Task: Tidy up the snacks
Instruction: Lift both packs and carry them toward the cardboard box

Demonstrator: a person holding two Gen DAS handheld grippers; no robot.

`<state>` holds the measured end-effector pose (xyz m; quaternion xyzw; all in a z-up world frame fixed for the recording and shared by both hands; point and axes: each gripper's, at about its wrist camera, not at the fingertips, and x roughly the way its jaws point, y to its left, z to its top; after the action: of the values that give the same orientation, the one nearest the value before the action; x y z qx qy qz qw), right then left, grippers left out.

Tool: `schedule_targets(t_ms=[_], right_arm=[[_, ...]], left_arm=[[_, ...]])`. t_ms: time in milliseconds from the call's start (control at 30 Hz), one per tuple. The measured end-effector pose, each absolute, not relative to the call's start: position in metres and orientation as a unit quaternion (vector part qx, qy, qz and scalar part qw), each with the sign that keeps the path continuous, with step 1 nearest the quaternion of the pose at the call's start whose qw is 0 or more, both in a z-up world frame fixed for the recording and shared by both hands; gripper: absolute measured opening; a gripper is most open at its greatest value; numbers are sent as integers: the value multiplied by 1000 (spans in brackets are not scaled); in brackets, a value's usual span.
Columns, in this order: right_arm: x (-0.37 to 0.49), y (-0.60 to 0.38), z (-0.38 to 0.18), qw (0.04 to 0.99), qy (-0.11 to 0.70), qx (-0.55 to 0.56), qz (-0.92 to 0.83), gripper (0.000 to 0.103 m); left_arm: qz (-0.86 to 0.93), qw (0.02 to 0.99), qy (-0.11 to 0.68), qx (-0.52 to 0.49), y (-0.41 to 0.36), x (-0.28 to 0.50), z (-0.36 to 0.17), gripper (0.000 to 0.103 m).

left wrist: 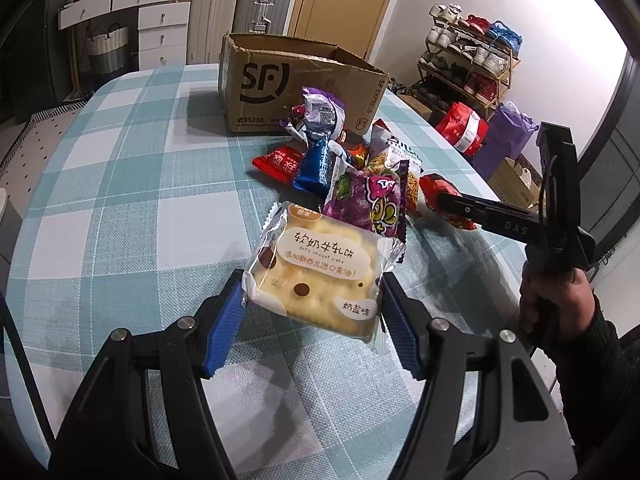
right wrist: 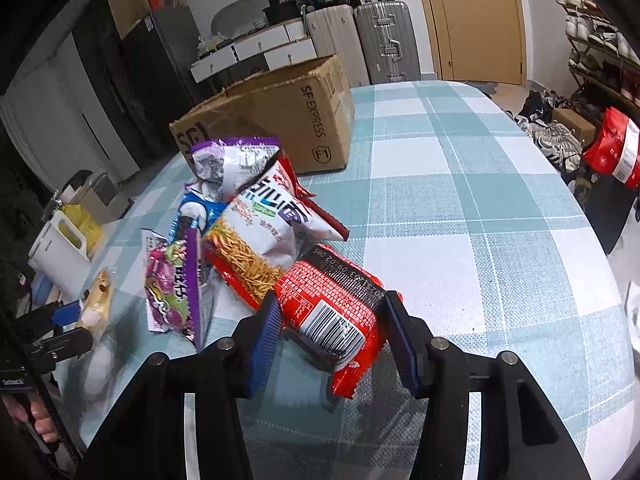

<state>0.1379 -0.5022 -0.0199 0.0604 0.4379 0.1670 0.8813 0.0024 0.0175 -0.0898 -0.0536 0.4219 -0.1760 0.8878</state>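
Pale yellow nougat-cake packet (clear wrapper, brown dots): pinched in left gripper, over checked tablecloth. Red barcoded snack pouch: apparently clamped between right gripper pads, beside the snack pile.

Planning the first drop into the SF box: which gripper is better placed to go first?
Probably right: its fingers bracket the red packet, and it sits nearer the cardboard box than the left, around the cake.
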Motion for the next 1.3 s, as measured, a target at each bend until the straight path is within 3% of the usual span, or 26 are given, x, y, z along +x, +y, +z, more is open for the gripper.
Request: schedule_targets(t_ms=[700,1300], right_arm=[[117,-478,46,892,379,68,237,52],[151,-443,92,888,352,70,288,52]], left_arm=[[-158,907,384,-75,24,11,-62,63],[-161,924,342,-52,17,66,-7,63]])
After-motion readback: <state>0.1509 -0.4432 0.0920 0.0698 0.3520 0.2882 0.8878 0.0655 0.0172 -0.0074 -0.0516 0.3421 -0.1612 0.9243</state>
